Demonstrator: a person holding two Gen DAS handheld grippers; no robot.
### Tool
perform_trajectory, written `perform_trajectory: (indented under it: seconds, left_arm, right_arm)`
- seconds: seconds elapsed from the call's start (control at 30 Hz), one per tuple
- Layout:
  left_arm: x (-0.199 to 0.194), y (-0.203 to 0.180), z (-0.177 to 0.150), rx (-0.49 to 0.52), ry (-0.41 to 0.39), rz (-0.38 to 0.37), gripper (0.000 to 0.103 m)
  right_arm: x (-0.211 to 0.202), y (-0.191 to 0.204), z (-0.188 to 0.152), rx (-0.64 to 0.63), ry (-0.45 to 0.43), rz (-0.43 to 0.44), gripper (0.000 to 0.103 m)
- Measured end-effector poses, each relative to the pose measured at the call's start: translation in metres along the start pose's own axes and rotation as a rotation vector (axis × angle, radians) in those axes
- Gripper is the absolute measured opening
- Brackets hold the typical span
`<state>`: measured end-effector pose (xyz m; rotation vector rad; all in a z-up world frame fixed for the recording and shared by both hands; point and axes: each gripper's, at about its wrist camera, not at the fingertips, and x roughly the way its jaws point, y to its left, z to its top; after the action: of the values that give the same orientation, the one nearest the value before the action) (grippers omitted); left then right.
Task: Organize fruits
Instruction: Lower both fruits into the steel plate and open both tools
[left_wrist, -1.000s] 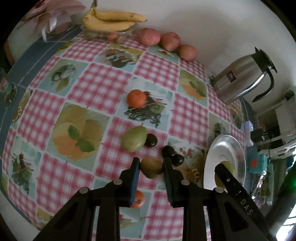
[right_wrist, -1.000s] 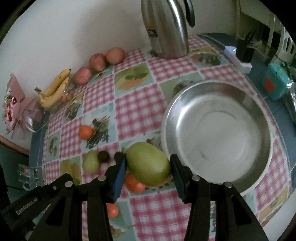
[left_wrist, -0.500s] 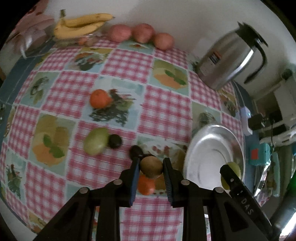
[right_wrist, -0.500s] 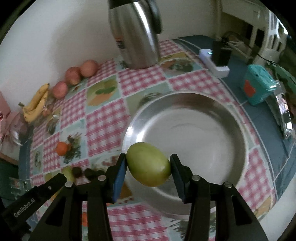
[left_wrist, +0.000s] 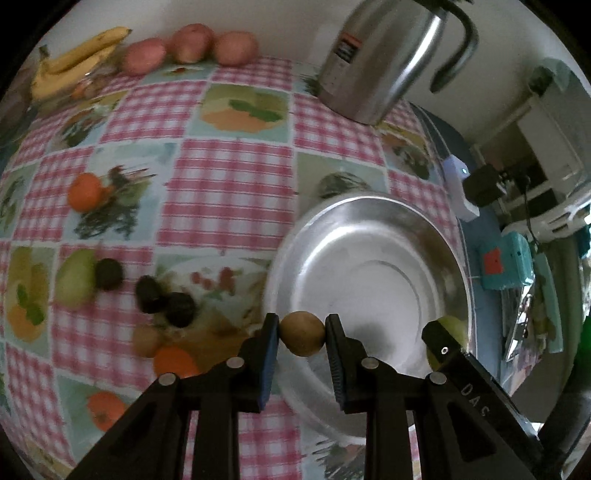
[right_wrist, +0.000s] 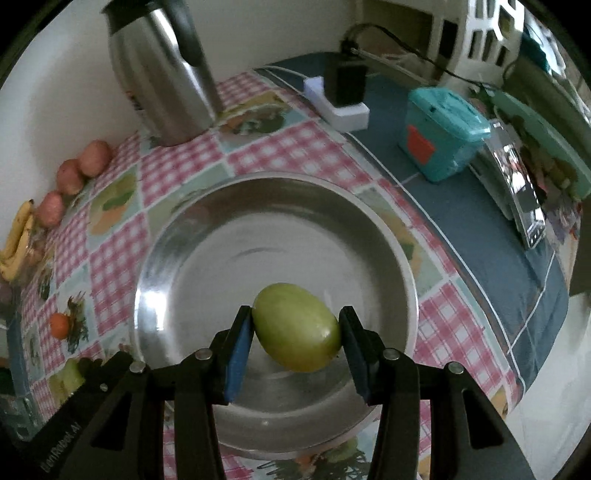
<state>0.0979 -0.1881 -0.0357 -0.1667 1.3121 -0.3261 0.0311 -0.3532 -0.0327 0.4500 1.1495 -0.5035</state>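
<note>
My left gripper (left_wrist: 302, 333) is shut on a brown kiwi (left_wrist: 302, 333), held above the near left rim of the steel bowl (left_wrist: 369, 236). My right gripper (right_wrist: 295, 328) is shut on a green mango (right_wrist: 295, 325), hanging over the middle of the same steel bowl (right_wrist: 177, 236), which holds nothing. In the left wrist view the right gripper's finger and a bit of the mango (left_wrist: 456, 326) show at the bowl's right side. On the checked cloth left of the bowl lie a second green mango (left_wrist: 74, 277), three dark fruits (left_wrist: 162, 301), oranges (left_wrist: 85, 192) and another kiwi (left_wrist: 146, 339).
A steel thermos jug (left_wrist: 373, 62) stands behind the bowl. Bananas (left_wrist: 74, 59) and three red apples (left_wrist: 188, 48) line the back wall. A teal box (right_wrist: 439, 129) and a white power strip with a black plug (right_wrist: 340, 99) sit on the blue cloth to the right.
Both grippers have carried their fruit to the right, from over the loose fruit on the cloth to over the steel bowl, and dropped a little lower. Neither grip has changed.
</note>
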Motion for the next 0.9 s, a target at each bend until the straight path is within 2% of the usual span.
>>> perform_trajectory:
  seconds: [0.33,0.9]
  left_arm:
    - [0.023,-0.01,0.006,0.042,-0.007,0.023,0.027]
    - [0.036,-0.006,0.003,0.035,0.023,0.031,0.028]
  right_arm:
    - [0.021,-0.019,-0.003,0.078,0.065,-0.013,0.049]
    - [0.025,-0.02,-0.006,0.083,0.103,-0.021,0.049]
